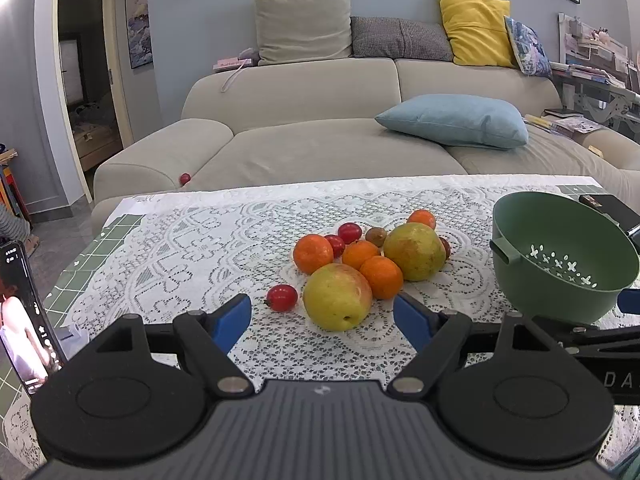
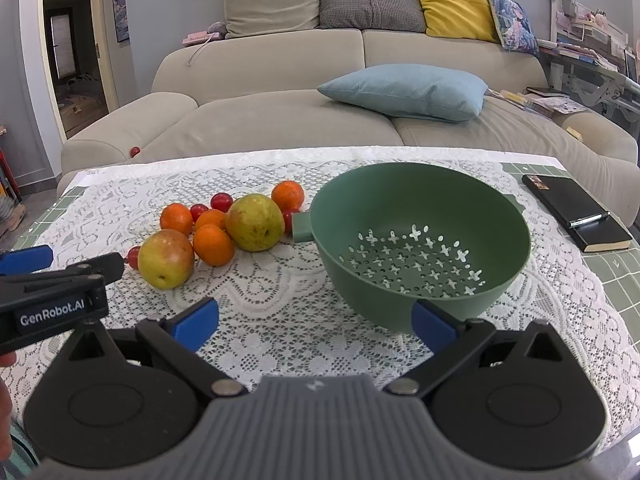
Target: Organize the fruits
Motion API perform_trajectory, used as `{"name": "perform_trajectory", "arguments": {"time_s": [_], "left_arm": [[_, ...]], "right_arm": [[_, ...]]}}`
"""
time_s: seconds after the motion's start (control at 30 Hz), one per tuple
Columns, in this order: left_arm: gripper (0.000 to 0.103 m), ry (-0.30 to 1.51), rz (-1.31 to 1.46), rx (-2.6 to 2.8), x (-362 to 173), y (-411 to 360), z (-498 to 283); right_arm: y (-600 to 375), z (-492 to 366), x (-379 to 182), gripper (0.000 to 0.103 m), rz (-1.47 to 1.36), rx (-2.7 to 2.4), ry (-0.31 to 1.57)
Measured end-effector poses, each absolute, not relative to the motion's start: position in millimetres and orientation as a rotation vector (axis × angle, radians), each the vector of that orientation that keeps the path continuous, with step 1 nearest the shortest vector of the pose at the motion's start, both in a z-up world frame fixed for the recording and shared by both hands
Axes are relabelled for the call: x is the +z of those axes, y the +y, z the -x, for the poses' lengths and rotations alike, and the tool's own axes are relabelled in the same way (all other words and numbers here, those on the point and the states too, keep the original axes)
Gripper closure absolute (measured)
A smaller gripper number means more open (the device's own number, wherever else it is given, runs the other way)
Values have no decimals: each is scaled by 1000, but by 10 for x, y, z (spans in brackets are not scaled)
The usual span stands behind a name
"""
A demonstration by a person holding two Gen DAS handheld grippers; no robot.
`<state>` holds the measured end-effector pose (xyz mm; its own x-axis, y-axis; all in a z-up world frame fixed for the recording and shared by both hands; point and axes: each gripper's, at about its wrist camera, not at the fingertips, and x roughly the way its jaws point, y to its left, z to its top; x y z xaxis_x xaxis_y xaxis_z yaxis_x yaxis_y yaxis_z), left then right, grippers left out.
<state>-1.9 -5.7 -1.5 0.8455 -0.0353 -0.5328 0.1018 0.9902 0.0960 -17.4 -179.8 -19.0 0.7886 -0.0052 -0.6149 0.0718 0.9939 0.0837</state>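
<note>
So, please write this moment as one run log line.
left gripper: open | right gripper: open | fruits: on table | colander: empty

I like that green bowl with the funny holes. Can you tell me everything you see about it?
The green bowl is a colander, round and deep, and looks like smooth matte plastic. Its bottom is dotted with small round and cross-shaped holes, and a short flat handle sticks out toward the fruit pile. Nothing is inside it. It sits upright on the lace tablecloth, right of the fruit, with a black notebook beyond it. The right gripper waits just in front, jaws open, holding nothing.
</note>
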Motion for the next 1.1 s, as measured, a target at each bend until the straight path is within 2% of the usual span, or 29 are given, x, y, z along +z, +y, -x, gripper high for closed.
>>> {"name": "perform_trajectory", "arguments": {"time_s": [0.57,0.63,0.67,0.8,0.9,1.1], "left_arm": [[9,573,-109,-80,-25,-35,-10],[16,576,-107,-75,-45,4,-38],[22,579,-102,-75,-56,27,-55],[39,617,-45,-92,-124,174,-164],[43,625,-32,-92,-165,231,-244],[42,662,-34,-152,-176,209,-470]], "right_arm": [[-1777,144,-213,4,-119,-23,655],[-1739,134,-223,4,-115,6,637],[-1713,133,-232,7,-113,30,621],[-1550,83,-290,27,-90,136,588],[-1428,-19,-362,41,-61,189,584],[-1241,-304,-458,52,86,205,581]]}}
